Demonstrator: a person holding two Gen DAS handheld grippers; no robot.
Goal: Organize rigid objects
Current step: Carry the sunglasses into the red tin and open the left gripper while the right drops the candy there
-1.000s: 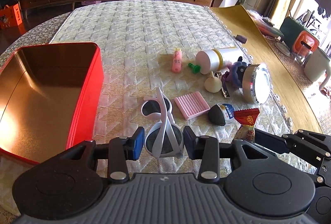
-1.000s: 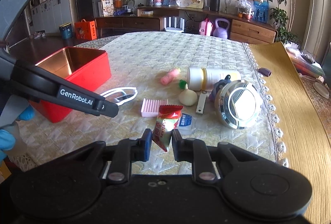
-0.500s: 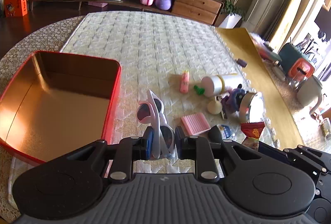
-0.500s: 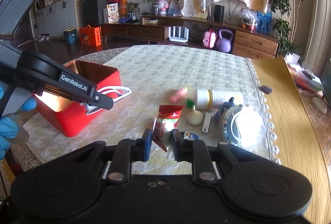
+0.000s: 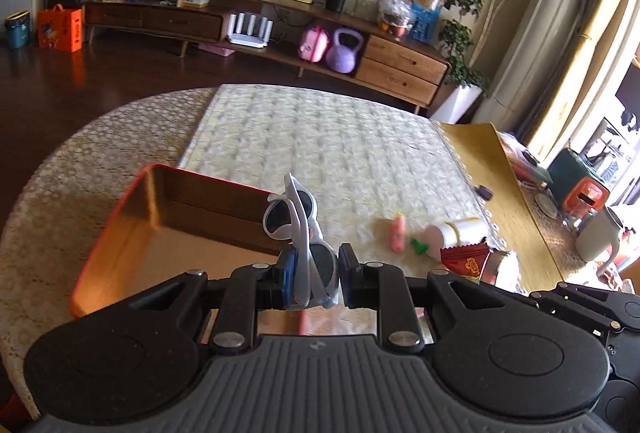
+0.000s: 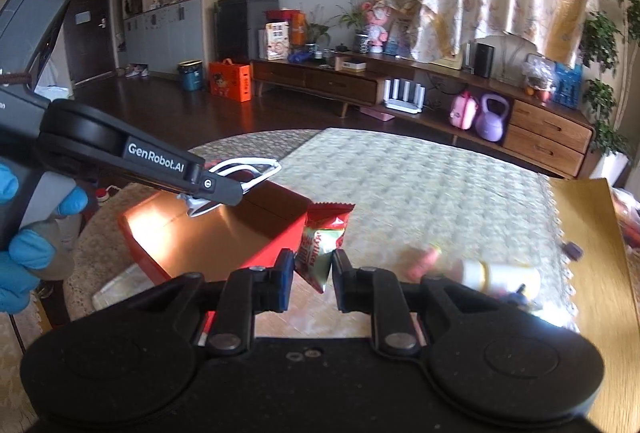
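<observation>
My left gripper (image 5: 313, 275) is shut on white sunglasses (image 5: 301, 225), held up in the air over the right edge of the open red tin (image 5: 120, 233). In the right wrist view the same left gripper (image 6: 236, 189) hangs above the tin (image 6: 280, 245), glasses (image 6: 248, 169) sticking out of its tip. My right gripper (image 6: 310, 275) is shut on a red and green snack packet (image 6: 322, 237), lifted just right of the tin's corner. That packet (image 5: 466, 259) also shows at the right in the left wrist view.
Left on the quilted cloth (image 5: 340, 153) are a pink tube (image 5: 397, 231), a green cap (image 5: 418, 245), a white bottle (image 6: 498, 275) and a shiny round lid (image 5: 500, 267). A bare wooden strip (image 6: 588, 253) runs along the right. A gloved hand (image 6: 24, 253) holds the left gripper.
The left gripper closed on the sunglasses and raised them off the cloth toward the tin. The right gripper rose with the snack packet and moved left toward the tin.
</observation>
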